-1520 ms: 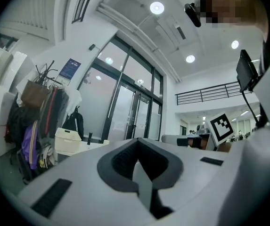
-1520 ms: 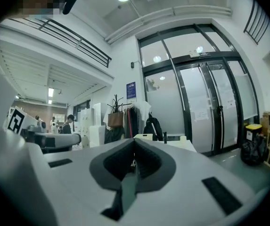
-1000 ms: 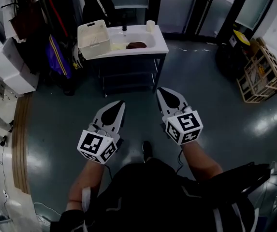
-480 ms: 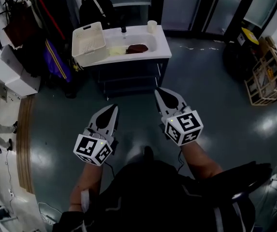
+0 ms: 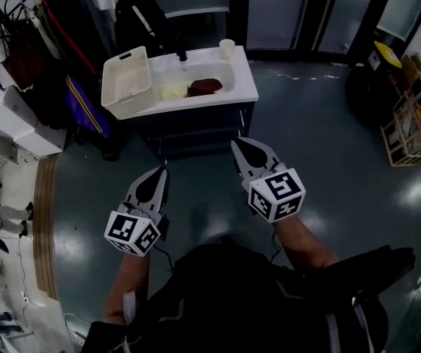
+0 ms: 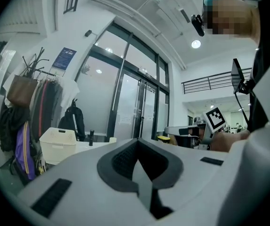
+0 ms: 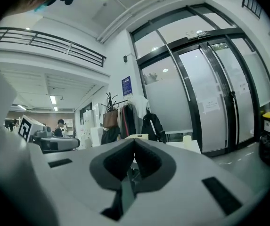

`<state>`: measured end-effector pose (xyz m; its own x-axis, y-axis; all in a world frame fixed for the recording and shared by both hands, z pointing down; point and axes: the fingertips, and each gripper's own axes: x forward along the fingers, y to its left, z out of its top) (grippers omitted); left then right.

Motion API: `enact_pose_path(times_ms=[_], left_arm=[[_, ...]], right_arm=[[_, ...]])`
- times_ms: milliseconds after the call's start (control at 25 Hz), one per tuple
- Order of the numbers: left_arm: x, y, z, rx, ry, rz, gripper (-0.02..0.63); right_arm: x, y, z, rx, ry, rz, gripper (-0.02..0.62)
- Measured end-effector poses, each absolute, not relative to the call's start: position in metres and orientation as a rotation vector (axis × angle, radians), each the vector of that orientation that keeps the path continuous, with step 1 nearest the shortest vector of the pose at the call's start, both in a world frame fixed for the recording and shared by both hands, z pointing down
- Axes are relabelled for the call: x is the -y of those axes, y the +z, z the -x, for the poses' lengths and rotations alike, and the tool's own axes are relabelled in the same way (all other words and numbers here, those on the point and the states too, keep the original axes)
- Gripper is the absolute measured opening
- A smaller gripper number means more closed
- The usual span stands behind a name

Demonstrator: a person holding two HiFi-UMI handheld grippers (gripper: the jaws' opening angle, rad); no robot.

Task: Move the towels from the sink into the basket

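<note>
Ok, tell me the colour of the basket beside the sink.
The basket is cream white, with perforated walls. The head view shows it best.

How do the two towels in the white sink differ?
The pale yellow towel is light, almost matching the white sink; the dark red-brown towel stands out strongly. The pale yellow towel lies left, nearer the cream plastic basket; the dark red-brown towel lies right of it. Both lie in the sink, side by side.

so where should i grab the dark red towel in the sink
Probably pinch the dark red towel at its bunched-up top, coming from straight above: it looks crumpled low in the sink, whose walls would block a sideways approach.
</note>
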<state>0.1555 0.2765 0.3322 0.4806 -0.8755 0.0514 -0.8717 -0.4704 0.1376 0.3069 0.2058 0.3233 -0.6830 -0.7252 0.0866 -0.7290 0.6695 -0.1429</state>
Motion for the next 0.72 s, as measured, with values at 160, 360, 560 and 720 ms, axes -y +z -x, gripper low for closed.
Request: enact_pose_path(times_ms=[160, 360, 560, 720], left_arm=[[-0.259, 0.326, -0.166, 1.542, -0.042, -2.554, 0.003], [-0.239, 0.318, -0.169, 1.578, -0.061, -2.553, 0.003], [-0.210, 0.328, -0.156, 1.622, 0.055, -2.563, 0.003], [-0.184, 0.327, -0.142, 1.563, -0.026, -2.548, 0.003]], right_arm=[[-0.186, 0.305, -0.317, 2.940, 0.224, -1.223, 0.005], [-0.161, 0.312, -0.313, 2.932, 0.290, -1.217, 0.005], [-0.141, 0.319, -0.285, 2.928, 0.271, -1.133, 0.005], [-0.115, 0.321, -0.267, 2.880, 0.230, -1.143, 0.005]])
